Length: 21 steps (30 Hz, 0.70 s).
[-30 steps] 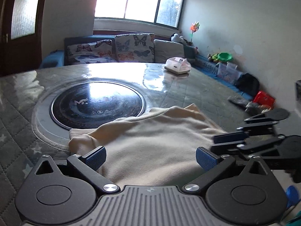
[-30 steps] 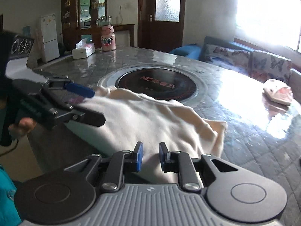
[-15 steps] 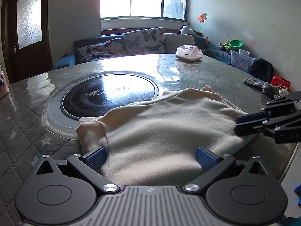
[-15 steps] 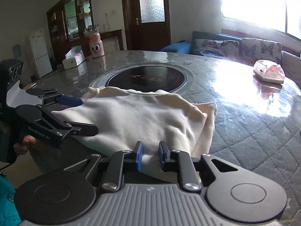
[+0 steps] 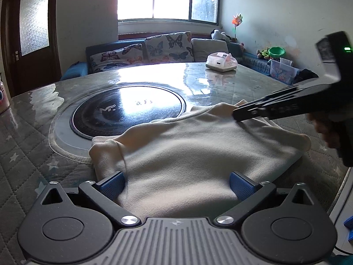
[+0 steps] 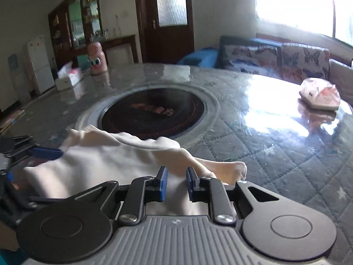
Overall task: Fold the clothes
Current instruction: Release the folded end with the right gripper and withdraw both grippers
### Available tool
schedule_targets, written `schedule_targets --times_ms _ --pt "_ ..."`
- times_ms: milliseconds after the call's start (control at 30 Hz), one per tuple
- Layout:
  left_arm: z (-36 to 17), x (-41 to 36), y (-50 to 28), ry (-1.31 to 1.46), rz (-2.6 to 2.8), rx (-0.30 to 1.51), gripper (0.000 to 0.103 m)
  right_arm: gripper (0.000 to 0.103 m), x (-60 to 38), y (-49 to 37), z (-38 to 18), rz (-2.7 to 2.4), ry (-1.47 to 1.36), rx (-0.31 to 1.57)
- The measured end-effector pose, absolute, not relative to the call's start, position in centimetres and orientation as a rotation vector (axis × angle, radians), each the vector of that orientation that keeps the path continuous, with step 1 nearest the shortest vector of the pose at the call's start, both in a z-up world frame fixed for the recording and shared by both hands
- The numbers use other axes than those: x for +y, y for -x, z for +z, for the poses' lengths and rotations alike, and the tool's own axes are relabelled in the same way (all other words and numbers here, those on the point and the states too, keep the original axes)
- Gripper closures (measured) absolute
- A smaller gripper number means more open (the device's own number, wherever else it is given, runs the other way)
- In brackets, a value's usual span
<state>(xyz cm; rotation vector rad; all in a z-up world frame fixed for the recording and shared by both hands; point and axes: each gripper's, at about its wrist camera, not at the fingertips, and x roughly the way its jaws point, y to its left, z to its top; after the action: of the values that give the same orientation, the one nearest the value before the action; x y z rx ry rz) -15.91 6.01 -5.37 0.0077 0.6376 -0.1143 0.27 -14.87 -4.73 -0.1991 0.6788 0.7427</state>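
A cream fleece garment lies folded on the quilted round table, near its front edge, partly over the rim of the black induction hob. My left gripper is open, its blue pads wide apart over the garment's near edge. My right gripper has its jaws a narrow gap apart with cream cloth between them; I cannot tell whether the pads pinch it. In the left wrist view it reaches in from the right and touches the garment's far right part.
A white tissue pack sits at the table's far side. A pink bottle and a tissue box stand at the far left edge. A sofa with butterfly cushions is behind the table.
My right gripper has moved from the table's front edge up over the garment's far right part. The cloth there has bunched into a fold. My left gripper stays open at the near edge.
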Motion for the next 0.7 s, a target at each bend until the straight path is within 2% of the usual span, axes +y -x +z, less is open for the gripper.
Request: schedule_targets --times_ms 533,700 --pt "-5.2 6.3 15.9 0.000 -0.125 0.645 0.000 0.087 -11.7 -1.9 -5.0 0.752 0.236 0.670" --pt "-4.3 7.0 16.7 0.019 -0.074 0.619 0.000 0.084 -12.5 0.2 -3.6 0.791 0.238 0.643"
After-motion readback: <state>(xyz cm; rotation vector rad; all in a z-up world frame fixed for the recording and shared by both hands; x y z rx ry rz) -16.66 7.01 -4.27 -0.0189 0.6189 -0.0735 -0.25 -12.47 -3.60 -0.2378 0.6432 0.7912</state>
